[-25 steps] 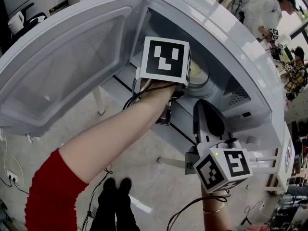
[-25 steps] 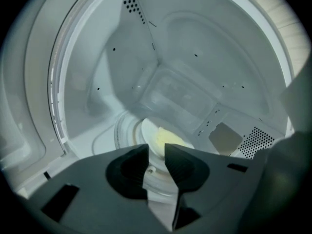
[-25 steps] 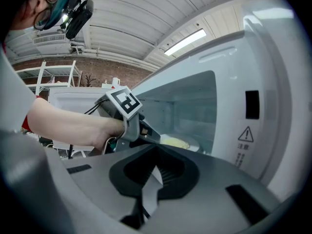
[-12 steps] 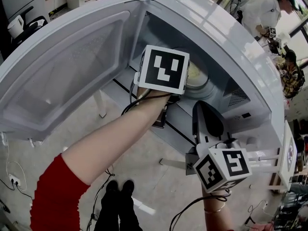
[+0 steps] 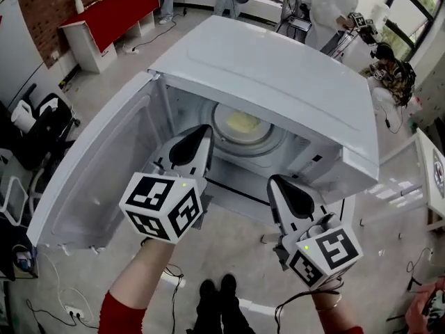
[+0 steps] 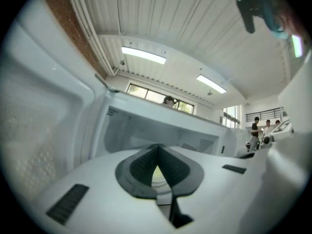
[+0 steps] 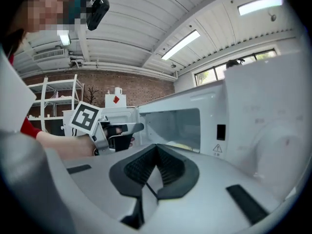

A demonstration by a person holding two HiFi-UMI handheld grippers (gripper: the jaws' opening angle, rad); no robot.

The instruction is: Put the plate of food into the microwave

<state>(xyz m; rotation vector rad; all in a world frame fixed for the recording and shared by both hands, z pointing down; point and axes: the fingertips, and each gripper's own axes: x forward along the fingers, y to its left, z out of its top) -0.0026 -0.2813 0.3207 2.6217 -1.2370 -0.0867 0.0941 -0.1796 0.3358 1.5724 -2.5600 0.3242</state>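
— Where's the plate of food (image 5: 243, 124)?
— Inside the microwave (image 5: 278, 75), seen from the head view; its door (image 5: 97, 179) hangs open at the left.
— And the tongs?
— The left gripper (image 5: 201, 132) and right gripper (image 5: 274, 183) are both clenched on nothing, just outside the opening. Only the right gripper view shows a warning triangle sticker (image 7: 217, 148).

The microwave (image 5: 278, 75) is gleaming in smooth, glossy white; the left tool (image 5: 200, 132) and right tool (image 5: 277, 183) are showing matt white plastic with dark, ribbed pads (image 6: 138, 167).
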